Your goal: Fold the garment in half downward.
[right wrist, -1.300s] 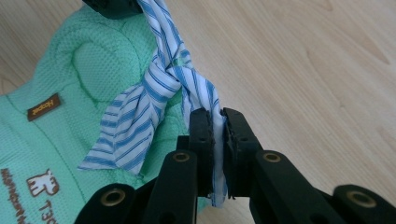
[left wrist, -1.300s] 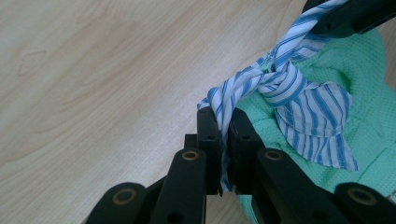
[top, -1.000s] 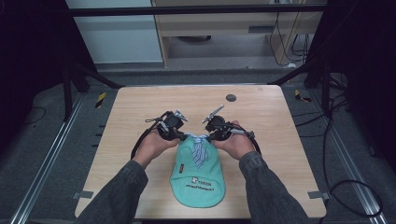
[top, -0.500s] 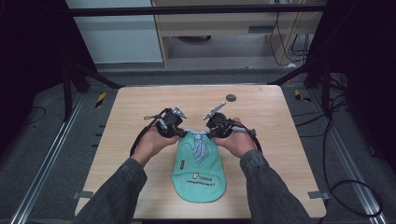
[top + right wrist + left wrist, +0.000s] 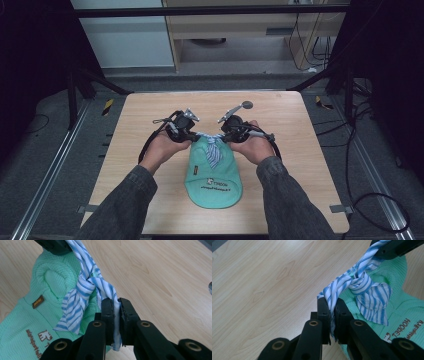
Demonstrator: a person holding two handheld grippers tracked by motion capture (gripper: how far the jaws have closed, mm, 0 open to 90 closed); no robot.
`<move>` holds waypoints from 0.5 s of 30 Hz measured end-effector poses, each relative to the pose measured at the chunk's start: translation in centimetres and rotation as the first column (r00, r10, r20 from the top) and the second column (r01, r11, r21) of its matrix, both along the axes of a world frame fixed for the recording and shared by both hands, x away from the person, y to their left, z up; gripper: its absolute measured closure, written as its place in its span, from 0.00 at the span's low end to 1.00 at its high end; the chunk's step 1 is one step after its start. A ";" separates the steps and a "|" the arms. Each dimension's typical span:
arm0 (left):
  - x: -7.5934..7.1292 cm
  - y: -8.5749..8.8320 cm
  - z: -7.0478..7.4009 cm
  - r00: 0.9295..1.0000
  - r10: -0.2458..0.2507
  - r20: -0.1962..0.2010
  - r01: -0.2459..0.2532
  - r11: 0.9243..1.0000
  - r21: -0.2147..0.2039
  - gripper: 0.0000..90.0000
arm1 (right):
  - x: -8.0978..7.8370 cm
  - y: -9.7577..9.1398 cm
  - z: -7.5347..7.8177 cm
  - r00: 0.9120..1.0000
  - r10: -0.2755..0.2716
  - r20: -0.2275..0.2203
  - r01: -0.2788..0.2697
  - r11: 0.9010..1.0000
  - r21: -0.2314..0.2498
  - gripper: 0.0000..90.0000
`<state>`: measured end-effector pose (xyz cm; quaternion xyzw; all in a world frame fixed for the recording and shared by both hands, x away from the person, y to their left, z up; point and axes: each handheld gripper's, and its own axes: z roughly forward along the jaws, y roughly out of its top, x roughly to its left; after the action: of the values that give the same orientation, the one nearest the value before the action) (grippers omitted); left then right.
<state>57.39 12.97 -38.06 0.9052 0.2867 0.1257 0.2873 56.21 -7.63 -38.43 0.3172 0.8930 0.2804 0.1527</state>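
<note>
1. Green garment [image 5: 212, 175] lies mid-bench [image 5: 140, 120]; striped tie [image 5: 364, 287] knotted at its collar.
2. Left gripper [image 5: 331, 315] & right gripper [image 5: 116, 315] each clamp one tie end.
3. Cloth's soft, light, prob. slippery; grip near knot.

Both forearms wear dark grey sleeves [image 5: 131, 197] of a denim-like cloth, cuffs ending at the wrists. Each hand carries a black gripper with 2 flat, blocky fingers. On the left gripper [image 5: 331, 315] the finger [image 5: 323, 312] faces carry small recessed screws, and brass-coloured pivot bushings sit in the black link arms behind them. The right gripper [image 5: 116, 315] is built the same. Each has a grey 3-cornered plate [image 5: 190, 115] on top and trails a black cable [image 5: 148, 146].
</note>
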 end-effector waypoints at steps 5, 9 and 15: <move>0.2 0.1 0.4 1.000 -0.002 0.006 0.002 1.000 -0.002 0.94 | 0.2 0.0 0.6 1.000 -0.003 0.016 0.003 1.000 0.003 0.92; 0.2 0.0 0.4 1.000 -0.002 0.009 0.002 1.000 -0.001 0.94 | 0.3 0.0 0.7 1.000 -0.006 0.016 0.006 1.000 0.003 0.92; 0.5 0.2 0.7 1.000 0.012 0.015 -0.011 1.000 -0.027 0.94 | 0.4 -0.1 1.0 1.000 -0.012 0.028 0.012 1.000 0.011 0.92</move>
<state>57.92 13.13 -37.34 0.8986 0.2914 0.1304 0.3009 56.64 -7.71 -37.40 0.3196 0.8873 0.2886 0.1651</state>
